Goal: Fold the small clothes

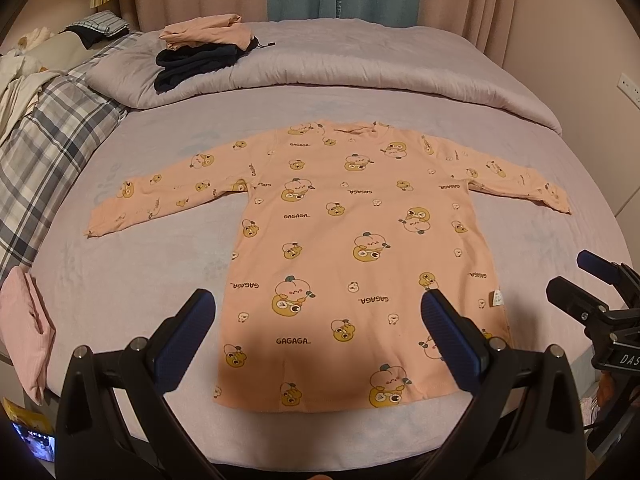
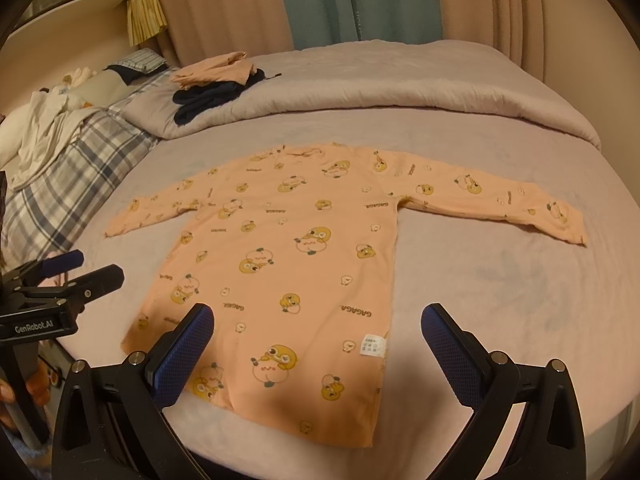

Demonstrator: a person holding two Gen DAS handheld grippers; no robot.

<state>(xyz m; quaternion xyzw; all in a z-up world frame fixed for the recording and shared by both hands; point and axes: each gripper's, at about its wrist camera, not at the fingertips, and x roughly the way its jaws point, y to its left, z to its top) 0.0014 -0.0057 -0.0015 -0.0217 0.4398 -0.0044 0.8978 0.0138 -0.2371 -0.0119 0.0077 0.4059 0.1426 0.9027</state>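
Lying flat at frame centre on the bed [image 1: 120, 280]: peach shirt [image 1: 352, 240], sleeves spread. Looking soft, light, floppy; best pinching each sleeve cuff. Hovering near the hem, left gripper [image 1: 318, 312] and right gripper [image 2: 318, 326], jaws gaping, empty.

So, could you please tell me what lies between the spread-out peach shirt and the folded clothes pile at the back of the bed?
Only bare lilac sheet and then the rolled grey duvet, on which the pile sits; the shirt lies nearer. Both views show it.
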